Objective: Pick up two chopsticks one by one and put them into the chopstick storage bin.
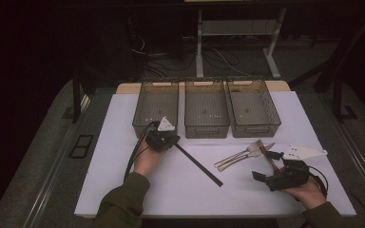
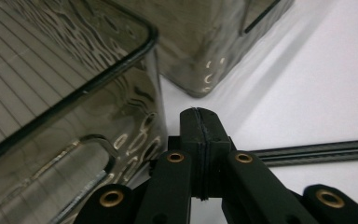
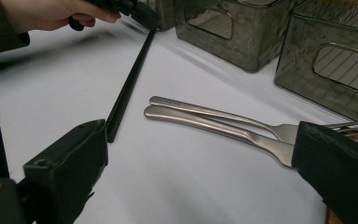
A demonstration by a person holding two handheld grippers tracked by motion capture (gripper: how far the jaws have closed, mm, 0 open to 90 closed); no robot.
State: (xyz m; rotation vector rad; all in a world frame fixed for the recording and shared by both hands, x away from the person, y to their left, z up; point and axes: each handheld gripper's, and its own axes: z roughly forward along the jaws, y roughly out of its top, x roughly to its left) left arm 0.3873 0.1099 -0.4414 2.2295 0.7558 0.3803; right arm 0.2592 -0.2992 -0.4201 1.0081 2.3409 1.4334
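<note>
A steel fork (image 1: 247, 149) and a second steel utensil (image 1: 235, 160) lie side by side right of the table's middle. Their handles (image 3: 200, 116) run between the jaws of my right gripper (image 1: 265, 165), which stands open just short of them (image 3: 200, 177). A long black stick (image 1: 198, 165) lies slanted at mid-table. Its far end reaches my left gripper (image 1: 167, 138). That gripper (image 2: 200, 123) is shut, no object seen between its jaws, and the stick (image 2: 317, 151) passes behind it. A hand holds each gripper.
Three smoky see-through bins (image 1: 154, 128) (image 1: 206, 129) (image 1: 254, 128) stand in a row at the back of the white table (image 1: 123, 190). The left bin's corner (image 2: 74, 93) is close to the left gripper. A small brown piece (image 1: 267, 156) lies by the right gripper.
</note>
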